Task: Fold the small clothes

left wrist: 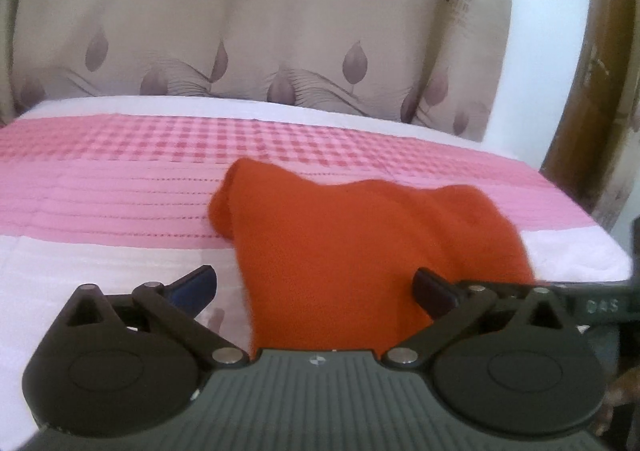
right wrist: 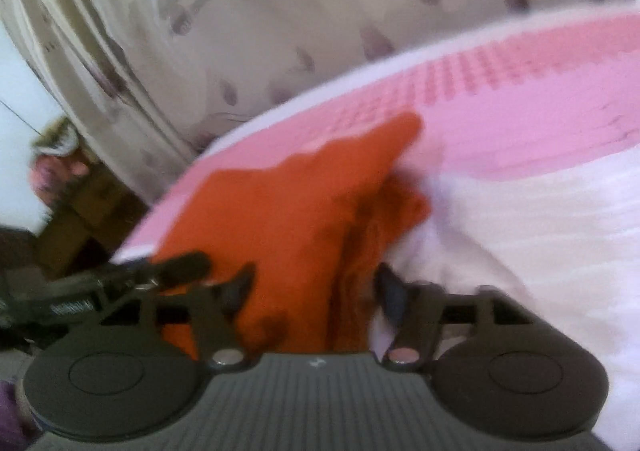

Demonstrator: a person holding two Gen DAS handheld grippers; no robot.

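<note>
Folding the orange cloth [left wrist: 360,243] on the bed [left wrist: 100,187] goes best if both grippers, left [left wrist: 316,287] and right [right wrist: 316,283], fingers wide and holding nothing, pinch its near edge and lift evenly together.

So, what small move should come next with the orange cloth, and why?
Probably close the left gripper on the near edge of the orange cloth. Its jaws stand open with the cloth between them, bunched on the bed; the right gripper is open too.
</note>
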